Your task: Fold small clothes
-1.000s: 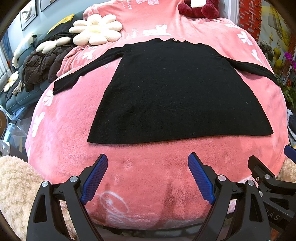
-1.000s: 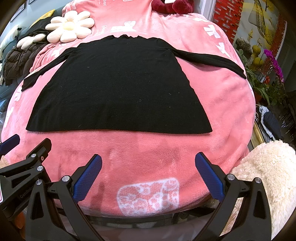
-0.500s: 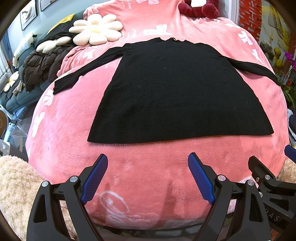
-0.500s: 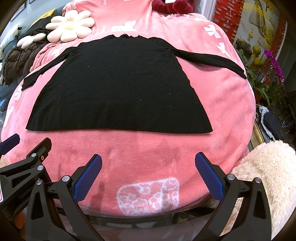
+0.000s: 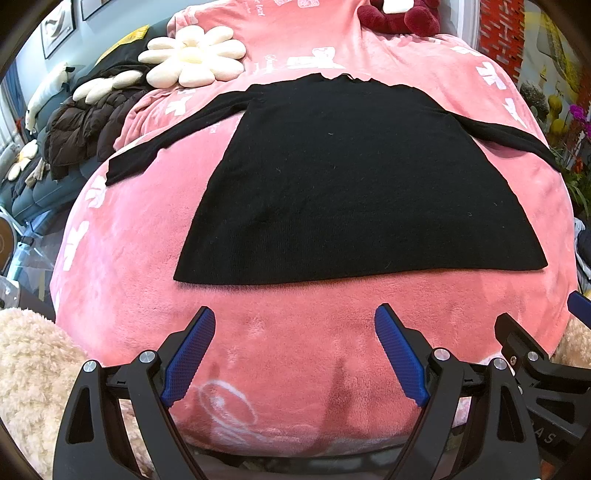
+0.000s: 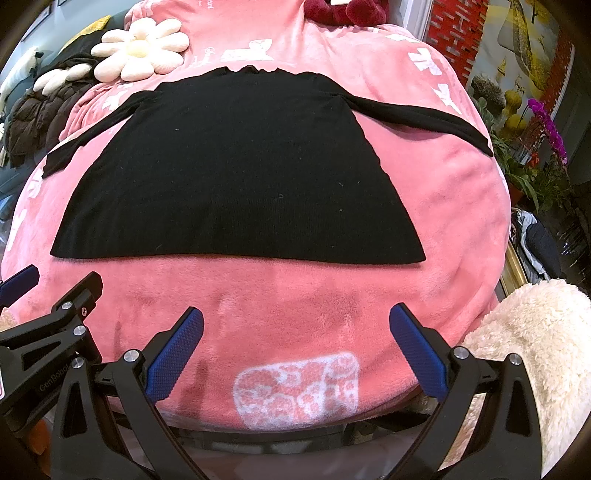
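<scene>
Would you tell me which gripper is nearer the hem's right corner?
Right. The right gripper hovers open below the hem, the right corner just up to its right. The left gripper sits further left, open, with that corner far right.

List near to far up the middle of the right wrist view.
right gripper → white floral patch on the pink blanket → black sweater → dark red plush toy
</scene>
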